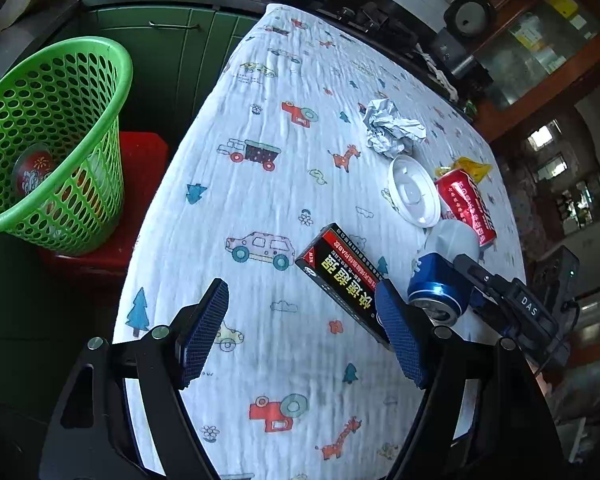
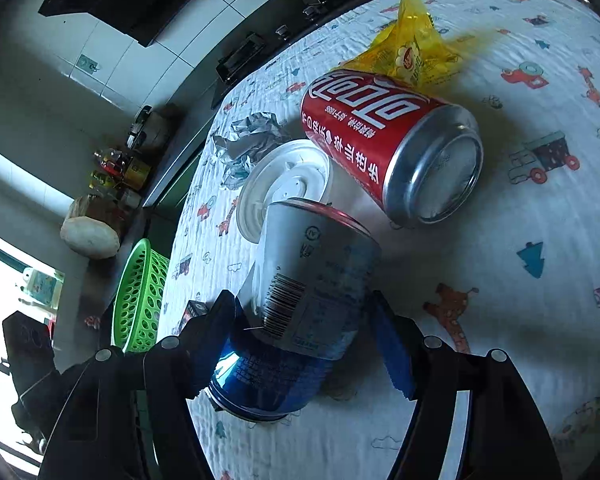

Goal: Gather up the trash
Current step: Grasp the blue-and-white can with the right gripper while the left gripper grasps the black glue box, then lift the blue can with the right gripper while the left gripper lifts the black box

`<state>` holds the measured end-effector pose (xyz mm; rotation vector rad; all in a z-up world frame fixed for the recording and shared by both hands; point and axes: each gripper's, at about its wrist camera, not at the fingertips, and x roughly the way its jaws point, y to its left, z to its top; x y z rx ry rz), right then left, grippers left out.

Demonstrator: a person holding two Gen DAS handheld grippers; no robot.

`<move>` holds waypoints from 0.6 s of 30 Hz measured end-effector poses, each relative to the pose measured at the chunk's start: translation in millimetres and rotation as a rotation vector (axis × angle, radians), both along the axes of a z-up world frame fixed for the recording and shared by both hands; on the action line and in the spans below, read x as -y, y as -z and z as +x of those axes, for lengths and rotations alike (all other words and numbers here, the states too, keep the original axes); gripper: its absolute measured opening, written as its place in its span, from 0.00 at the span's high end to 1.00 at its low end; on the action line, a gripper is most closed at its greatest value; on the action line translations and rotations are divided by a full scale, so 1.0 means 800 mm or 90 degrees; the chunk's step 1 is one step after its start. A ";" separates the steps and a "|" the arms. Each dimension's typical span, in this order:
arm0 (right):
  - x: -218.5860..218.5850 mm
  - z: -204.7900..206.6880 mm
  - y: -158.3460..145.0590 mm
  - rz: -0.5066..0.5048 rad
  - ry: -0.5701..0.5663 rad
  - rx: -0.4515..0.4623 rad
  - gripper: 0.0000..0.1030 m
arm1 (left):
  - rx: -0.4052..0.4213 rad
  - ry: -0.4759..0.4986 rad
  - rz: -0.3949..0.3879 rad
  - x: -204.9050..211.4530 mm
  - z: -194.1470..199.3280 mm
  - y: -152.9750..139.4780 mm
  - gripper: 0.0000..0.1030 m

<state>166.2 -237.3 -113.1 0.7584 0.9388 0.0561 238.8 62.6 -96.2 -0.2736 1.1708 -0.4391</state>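
My right gripper (image 2: 304, 332) is open, its fingers on either side of a blue and white can (image 2: 300, 312) lying on the table; the can also shows in the left wrist view (image 1: 440, 276). Beyond it lie a white lid (image 2: 284, 184), a red cola can (image 2: 392, 152), a yellow wrapper (image 2: 416, 52) and crumpled foil (image 2: 248, 144). My left gripper (image 1: 300, 320) is open and empty above the cloth, next to a black and red box (image 1: 344, 276). A green basket (image 1: 52, 140) stands left of the table with trash inside.
The table (image 1: 260, 184) has a white cloth with cartoon prints. The basket sits on a red stool (image 1: 140, 184) before green cabinets (image 1: 172, 60). A counter with dark items runs along the table's far edge.
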 end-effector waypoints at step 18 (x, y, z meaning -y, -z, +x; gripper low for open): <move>-0.008 -0.026 -0.044 -0.054 -0.059 0.066 0.56 | -0.068 -0.010 -0.019 0.056 -0.005 0.024 0.24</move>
